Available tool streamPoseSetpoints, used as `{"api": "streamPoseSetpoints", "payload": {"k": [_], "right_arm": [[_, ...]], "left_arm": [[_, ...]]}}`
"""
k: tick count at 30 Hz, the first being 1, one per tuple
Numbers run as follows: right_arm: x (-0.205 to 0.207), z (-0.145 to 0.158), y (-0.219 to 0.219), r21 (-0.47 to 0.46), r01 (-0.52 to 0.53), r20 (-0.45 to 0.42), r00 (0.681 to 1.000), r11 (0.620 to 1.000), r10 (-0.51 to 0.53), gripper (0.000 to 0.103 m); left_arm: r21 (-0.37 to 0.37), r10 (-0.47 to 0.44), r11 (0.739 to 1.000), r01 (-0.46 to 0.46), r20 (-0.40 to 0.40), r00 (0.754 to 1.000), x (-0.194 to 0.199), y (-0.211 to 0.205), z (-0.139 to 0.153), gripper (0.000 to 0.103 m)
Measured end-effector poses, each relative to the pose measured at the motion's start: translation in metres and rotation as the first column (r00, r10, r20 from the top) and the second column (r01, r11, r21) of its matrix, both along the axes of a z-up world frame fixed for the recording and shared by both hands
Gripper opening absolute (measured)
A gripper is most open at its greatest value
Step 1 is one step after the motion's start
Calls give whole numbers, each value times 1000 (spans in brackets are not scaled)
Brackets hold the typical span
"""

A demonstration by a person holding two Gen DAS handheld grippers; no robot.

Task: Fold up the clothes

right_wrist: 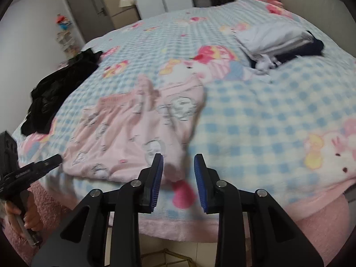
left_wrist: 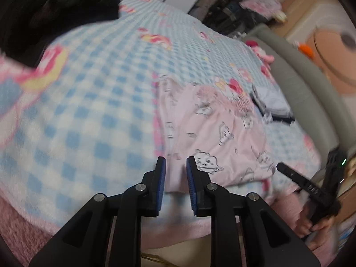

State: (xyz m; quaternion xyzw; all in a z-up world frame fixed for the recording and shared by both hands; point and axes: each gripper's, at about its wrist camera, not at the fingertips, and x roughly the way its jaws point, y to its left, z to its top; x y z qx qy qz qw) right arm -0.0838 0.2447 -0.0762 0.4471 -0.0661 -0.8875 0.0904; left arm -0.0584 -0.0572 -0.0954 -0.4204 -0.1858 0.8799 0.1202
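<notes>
We have the pink printed garment [right_wrist: 133, 131] lying loosely bunched in the middle of the right wrist view, on the blue checked blanket [right_wrist: 255, 120] that covers the bed, and in the left wrist view it sits right of centre, just beyond our fingers. Our left gripper [left_wrist: 175, 166] stands with its jaws parted and nothing between the blue pads; it hovers at the garment's near edge without touching cloth, as far as we can tell. Our right gripper [right_wrist: 178, 166] is likewise released, jaws apart, empty, over the garment's lower right corner. A folded stack [right_wrist: 278, 40] (pale cloth over something dark) rests in the upper right of the right wrist view, and a black garment [right_wrist: 55, 93] lies crumpled at the left. We judge the main risk to be pinching the fluffy blanket along with the thin pink cloth, since both are soft and lie flat together; that would drag the bedding up and spoil the fold. The garment's wrinkled, doubled layers could also let us catch only one layer, leaving the fold lopsided.
</notes>
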Motion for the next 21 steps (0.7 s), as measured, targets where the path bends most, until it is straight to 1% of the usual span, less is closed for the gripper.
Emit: {"api": "streamPoseSetpoints", "payload": {"k": [1,3,4,5,7,8,9,10,11,12,14,15,16,17,18,19,20,21], "right_arm": [[-1,-4,-8,20,-16,10,1000,1000,16,36],[1,-12,-24,76,-34,11,999,997,34,36],[3,-12,-28,97,-28,-1,1000,995,29,36],[6,-12,-31,118,-22,-14,1000,993,24,36],[11,-10,-38,162,-10,-52,999,987,18,37],[14,-2,-42,187,-4,-94,995,982,22,37],[17,5,-47,213,-3,-135,990,977,32,37],[18,11,-53,238,-16,-165,985,971,56,40],[15,13,-61,249,-45,-171,981,967,89,44],[11,11,-66,240,-81,-152,981,967,120,44],[0,-5,-72,218,-131,-83,985,967,152,44],[-4,-17,-74,227,-142,-45,987,963,156,42],[-8,-30,-72,244,-143,-17,988,959,152,40],[-9,-40,-66,248,-138,-5,990,959,144,37],[-8,-43,-60,236,-129,-6,991,963,134,36],[-8,-43,-53,225,-112,-8,993,968,117,32],[-7,-42,-46,213,-96,-10,995,972,100,20],[-7,-41,-39,210,-78,-12,997,975,82,11]], "left_arm": [[-30,-14,999,13,-33,999,1,9,5,33],[-77,-58,996,50,-94,994,1,28,15,41],[-93,-82,993,72,-115,990,0,37,18,51],[-119,-111,988,96,-125,986,-4,47,20,52],[-208,-150,971,121,-131,980,-13,64,19,52],[-244,-164,961,129,-130,978,-18,72,17,52],[-249,-171,959,138,-117,978,-24,76,12,52],[-222,-163,965,141,-84,983,-30,76,3,52],[-184,-149,973,139,-42,988,-37,74,-6,52],[-164,-137,977,133,-12,990,-40,73,-16,52],[-214,-136,967,134,5,991,-40,71,-27,49],[-247,-143,959,141,10,990,-39,70,-28,45],[-277,-146,950,144,15,989,-38,68,-27,40],[-305,-145,941,144,21,989,-36,65,-25,39],[-305,-132,943,134,27,991,-35,59,-25,37],[-292,-115,949,120,34,993,-33,52,-26,33],[-278,-98,955,105,41,994,-32,44,-26,31],[-266,-86,959,94,44,995,-31,39,-26,26]]}}
